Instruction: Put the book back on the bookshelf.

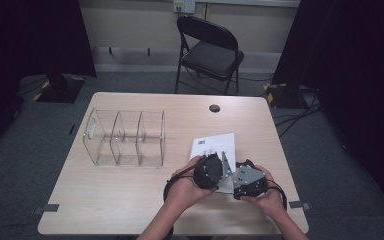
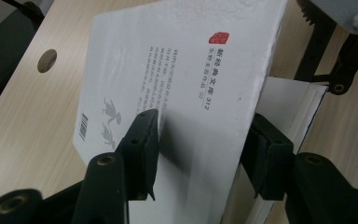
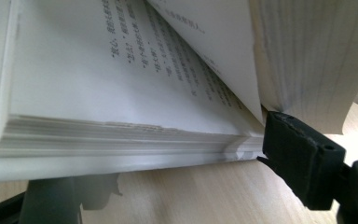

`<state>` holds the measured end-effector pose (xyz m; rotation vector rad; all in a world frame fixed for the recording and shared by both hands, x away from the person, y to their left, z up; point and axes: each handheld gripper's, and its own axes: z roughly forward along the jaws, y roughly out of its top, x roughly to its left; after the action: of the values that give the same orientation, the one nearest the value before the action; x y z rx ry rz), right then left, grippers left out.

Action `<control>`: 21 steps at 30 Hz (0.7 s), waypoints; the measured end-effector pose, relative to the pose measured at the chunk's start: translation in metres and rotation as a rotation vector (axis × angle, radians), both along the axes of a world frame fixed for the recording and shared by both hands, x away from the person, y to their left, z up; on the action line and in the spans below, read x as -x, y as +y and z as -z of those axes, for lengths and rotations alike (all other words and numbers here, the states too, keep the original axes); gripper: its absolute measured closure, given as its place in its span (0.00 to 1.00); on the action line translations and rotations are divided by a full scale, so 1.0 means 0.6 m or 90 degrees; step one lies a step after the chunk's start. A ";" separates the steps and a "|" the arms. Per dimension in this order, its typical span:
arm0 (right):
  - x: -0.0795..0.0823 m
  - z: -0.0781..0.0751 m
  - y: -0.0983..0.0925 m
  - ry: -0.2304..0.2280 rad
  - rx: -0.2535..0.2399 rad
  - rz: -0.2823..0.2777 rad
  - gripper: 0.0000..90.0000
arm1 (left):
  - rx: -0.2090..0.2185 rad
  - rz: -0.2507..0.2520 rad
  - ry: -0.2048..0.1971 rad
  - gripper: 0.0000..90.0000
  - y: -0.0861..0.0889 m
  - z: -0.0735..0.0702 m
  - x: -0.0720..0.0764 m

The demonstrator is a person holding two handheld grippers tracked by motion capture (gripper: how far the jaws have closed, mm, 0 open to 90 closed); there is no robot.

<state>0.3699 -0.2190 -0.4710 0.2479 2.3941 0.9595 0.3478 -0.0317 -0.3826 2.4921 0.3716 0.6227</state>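
Observation:
A white paperback book lies open near the table's front right, both hands meeting over it. My left gripper is shut on the raised back cover, which bears a barcode, a red seal and printed lines. One pad lies on its outer face and the other behind it. My right gripper straddles the lower stack of pages. One jaw sits in the gutter under the lifted pages, and the other, blurred, is beneath the book. In the high view the left gripper and right gripper almost touch.
A clear plastic organiser with three compartments stands at the table's left middle. A round cable hole is near the far edge of the wooden table. A black folding chair stands beyond the table.

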 end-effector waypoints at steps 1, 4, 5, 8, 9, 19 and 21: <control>0.000 0.000 0.000 0.000 0.000 0.000 0.26 | 0.000 0.000 0.000 0.55 0.000 0.000 0.000; 0.004 0.000 0.002 -0.022 0.018 0.003 0.26 | -0.002 0.001 0.004 0.55 -0.001 -0.002 -0.001; 0.004 0.000 0.002 -0.022 0.018 0.003 0.26 | -0.002 0.001 0.004 0.55 -0.001 -0.002 -0.001; 0.005 -0.002 0.000 -0.026 0.014 0.008 0.26 | 0.004 -0.003 0.004 0.55 -0.001 -0.003 -0.001; 0.004 -0.003 0.000 -0.027 0.015 0.007 0.26 | 0.002 -0.004 0.007 0.55 -0.002 -0.004 -0.002; 0.003 -0.001 -0.003 -0.027 0.010 0.005 0.26 | 0.001 -0.004 0.005 0.56 -0.005 -0.005 -0.002; 0.002 -0.001 -0.003 -0.024 0.009 0.004 0.26 | -0.001 -0.003 0.005 0.56 -0.005 -0.006 -0.003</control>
<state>0.3686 -0.2210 -0.4706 0.2300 2.3637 0.9356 0.3496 -0.0344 -0.3789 2.4962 0.3805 0.6154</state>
